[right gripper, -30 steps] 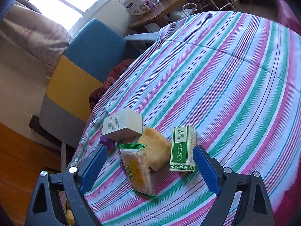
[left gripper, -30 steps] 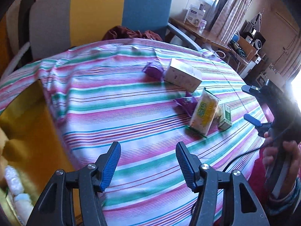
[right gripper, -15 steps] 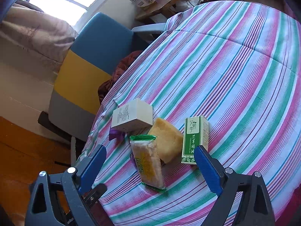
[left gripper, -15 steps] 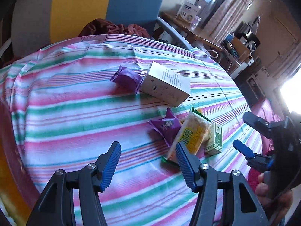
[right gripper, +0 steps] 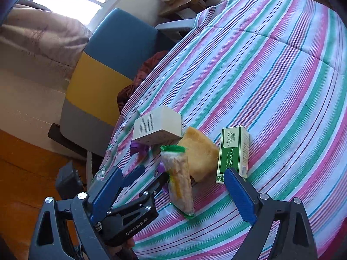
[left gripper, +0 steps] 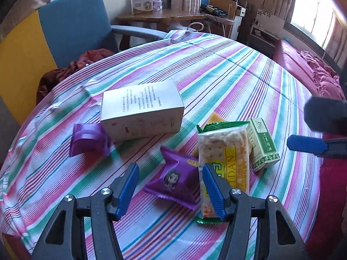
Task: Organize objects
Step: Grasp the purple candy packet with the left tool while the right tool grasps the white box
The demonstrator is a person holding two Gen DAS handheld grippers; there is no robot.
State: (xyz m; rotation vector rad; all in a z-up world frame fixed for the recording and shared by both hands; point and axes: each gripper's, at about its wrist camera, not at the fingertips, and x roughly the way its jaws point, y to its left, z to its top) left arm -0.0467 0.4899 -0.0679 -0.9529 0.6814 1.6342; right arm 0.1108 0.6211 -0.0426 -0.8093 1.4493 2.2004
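On the striped tablecloth (left gripper: 227, 69) lie a white box (left gripper: 141, 112), a purple wrapper (left gripper: 89, 139), a purple snack packet (left gripper: 175, 179), a clear cracker pack with green ends (left gripper: 225, 162), a yellow cake piece (right gripper: 199, 153) and a green and white box (left gripper: 262, 144). My left gripper (left gripper: 171, 191) is open, its fingers either side of the purple snack packet, just above it. My right gripper (right gripper: 175, 192) is open and empty over the cracker pack (right gripper: 179, 177), near the green and white box (right gripper: 233, 153). The white box (right gripper: 158, 125) lies behind.
A blue, yellow and grey armchair (left gripper: 71, 26) with a dark red cloth (left gripper: 71, 69) stands behind the table. A wooden desk (left gripper: 160, 17) with a carton is at the back. A red sofa (left gripper: 308, 69) is at the right.
My left gripper has swung right and moved in close over the purple snack packet. My right gripper has shifted slightly; the left gripper now shows in its view.
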